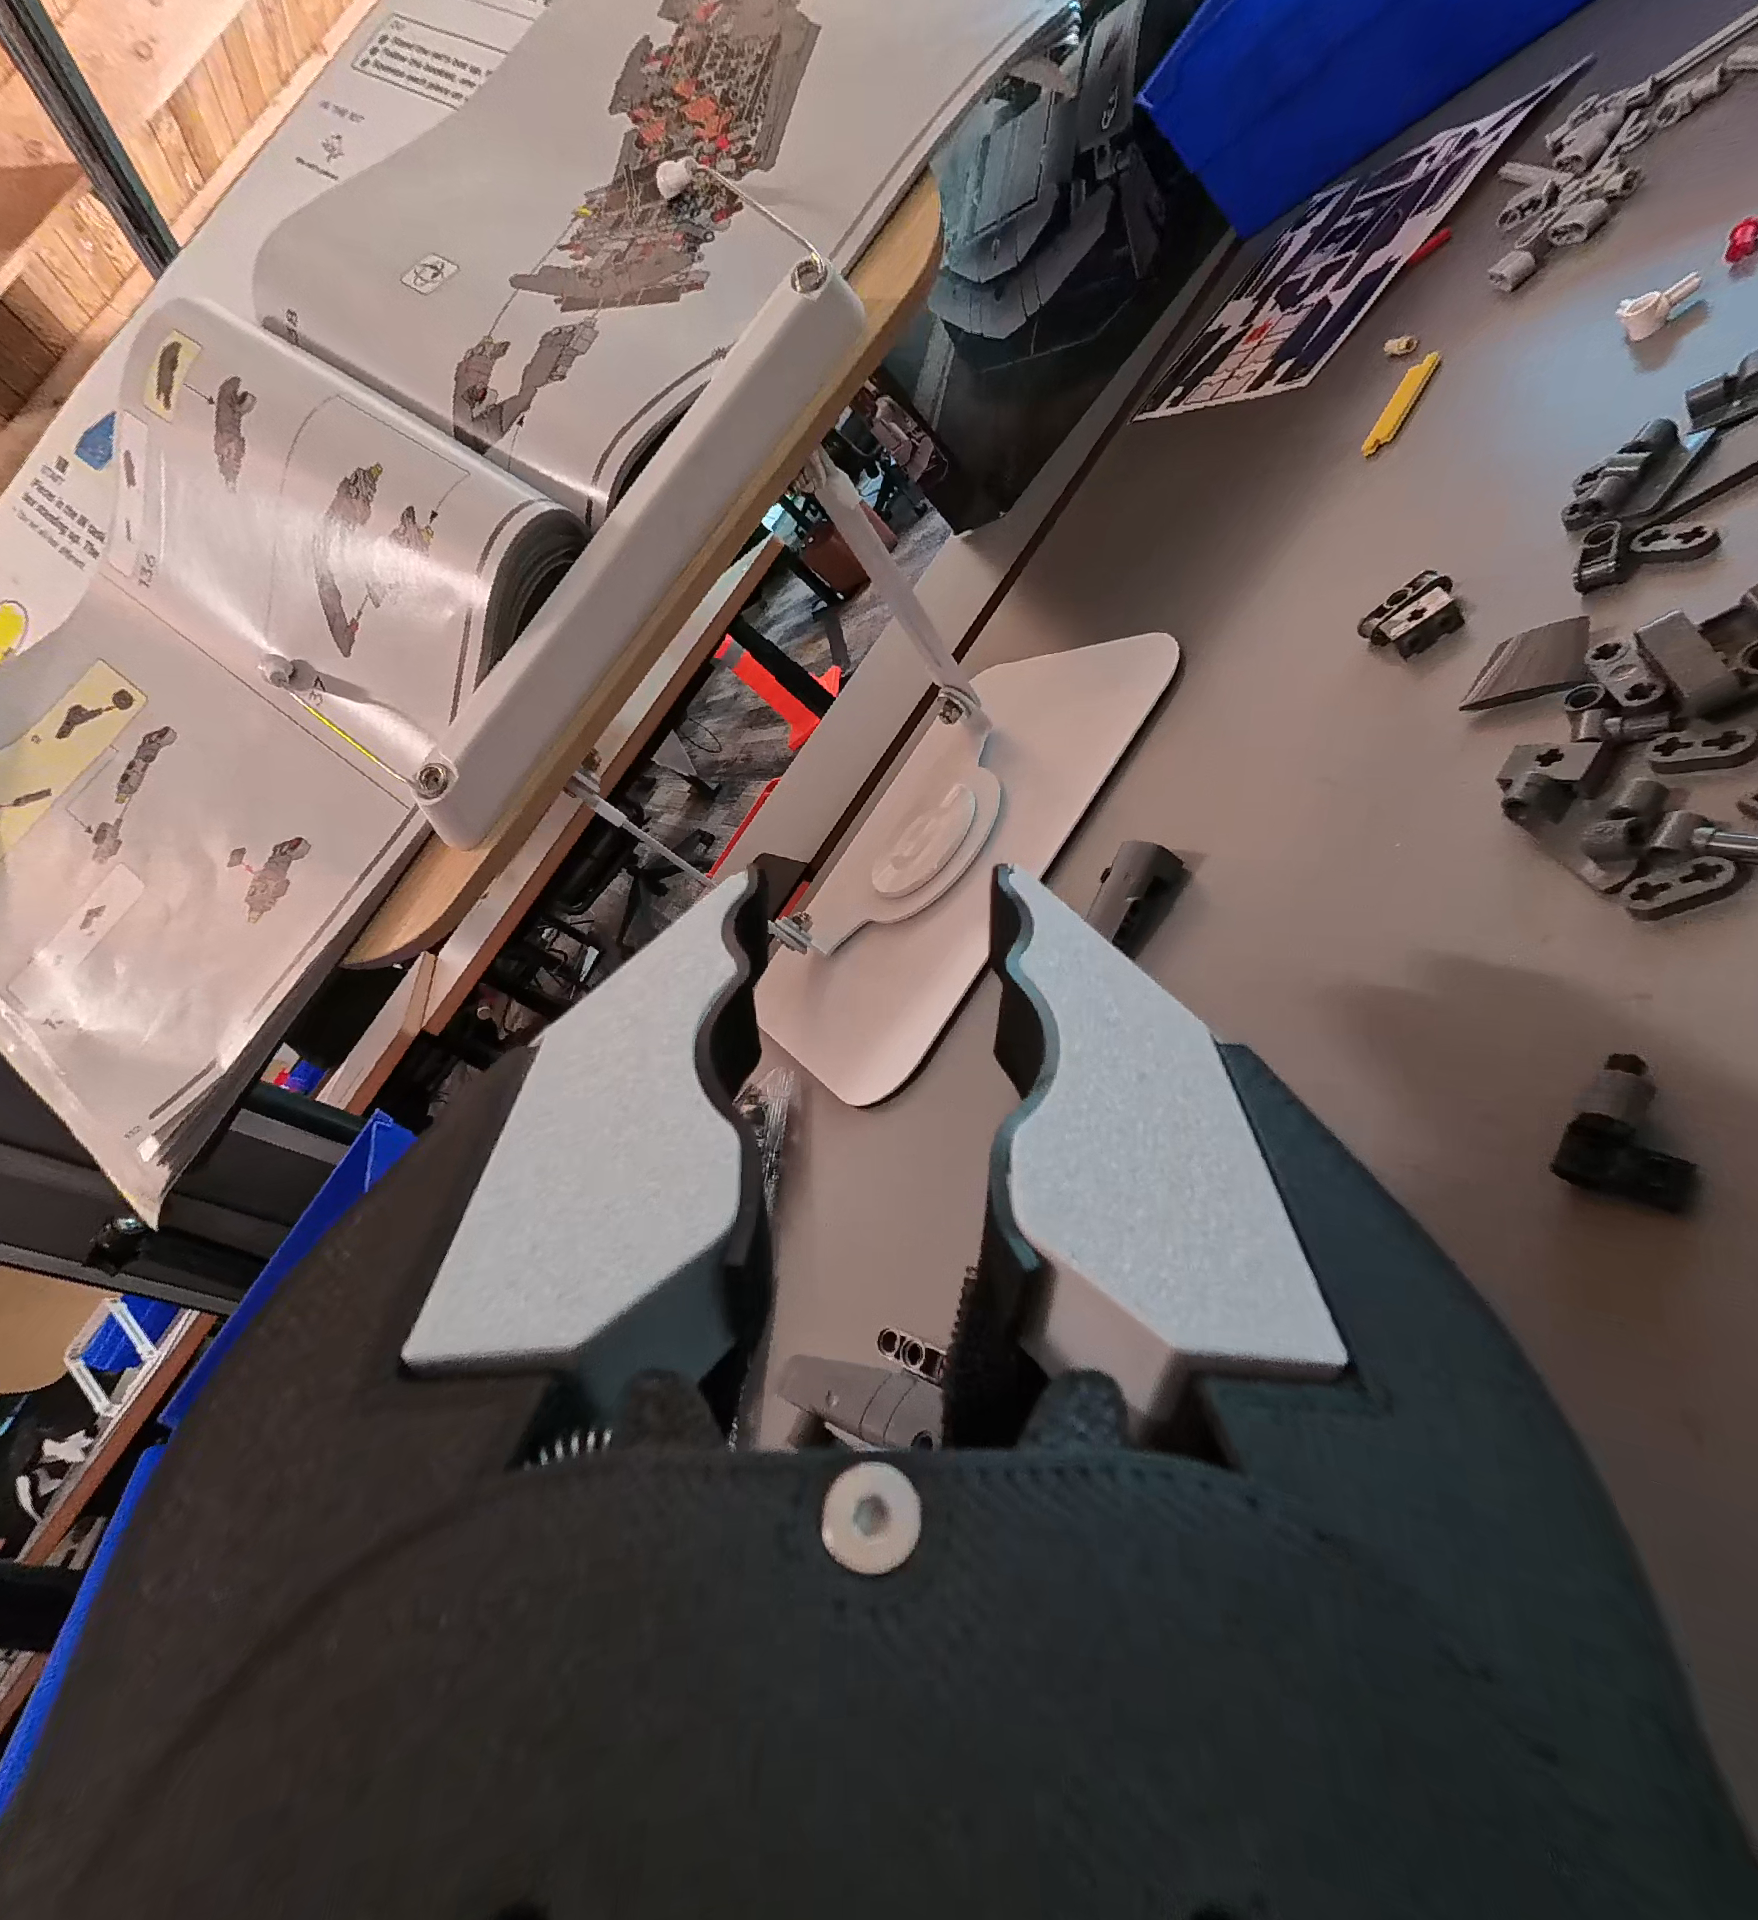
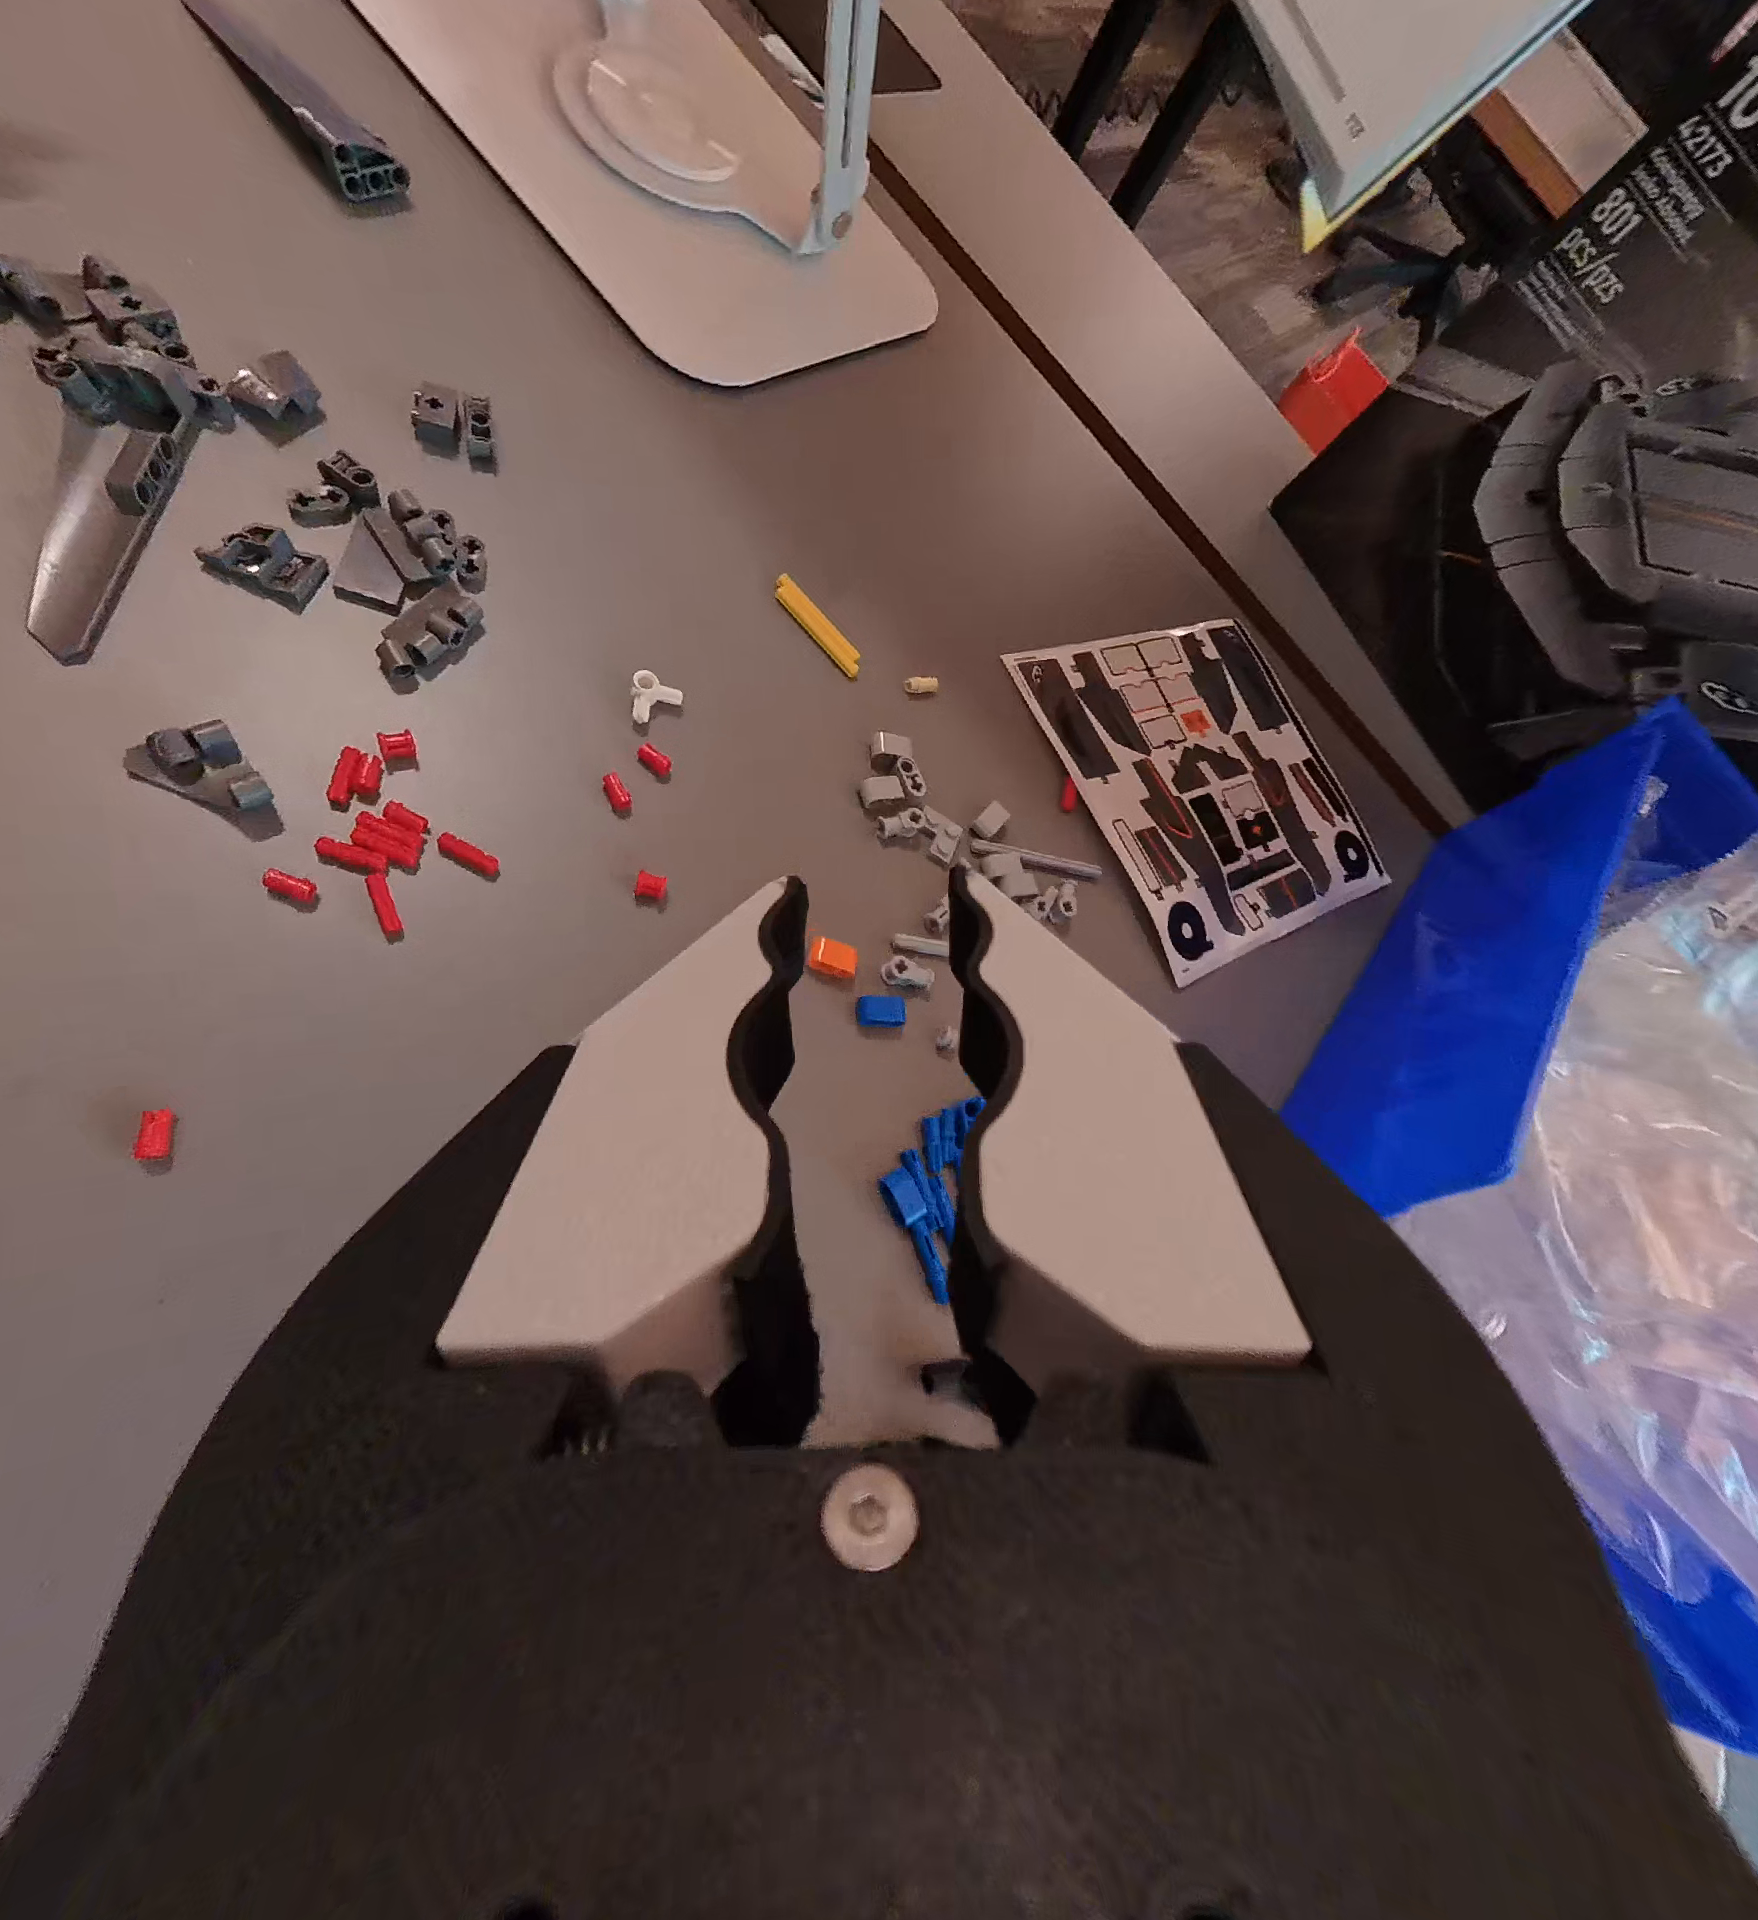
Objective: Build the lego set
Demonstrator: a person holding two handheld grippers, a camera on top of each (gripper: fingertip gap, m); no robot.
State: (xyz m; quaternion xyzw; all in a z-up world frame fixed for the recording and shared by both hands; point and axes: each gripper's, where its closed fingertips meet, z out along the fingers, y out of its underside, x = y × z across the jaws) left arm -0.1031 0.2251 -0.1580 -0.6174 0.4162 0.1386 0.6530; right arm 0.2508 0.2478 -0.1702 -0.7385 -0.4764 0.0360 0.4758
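My left gripper is open with nothing between its pads. It hangs above the grey table, pointing at the white base plate of a book stand that holds an open instruction booklet. My right gripper is also open with nothing between its pads, above the table. Seen between its fingers, on the table below, lie an orange piece, a small blue piece and a light grey connector. A cluster of blue pins lies beside its right finger.
Dark grey parts and a dark connector lie right of the left gripper. In the right wrist view there are red pins, light grey parts, a yellow axle, a sticker sheet, and a blue bin with plastic bags. Across from one pair of fingers to the other is roughly 35 centimeters. Measured from the fingertips, the yellow axle is 15 centimeters or so from the right gripper and 30 centimeters from the left.
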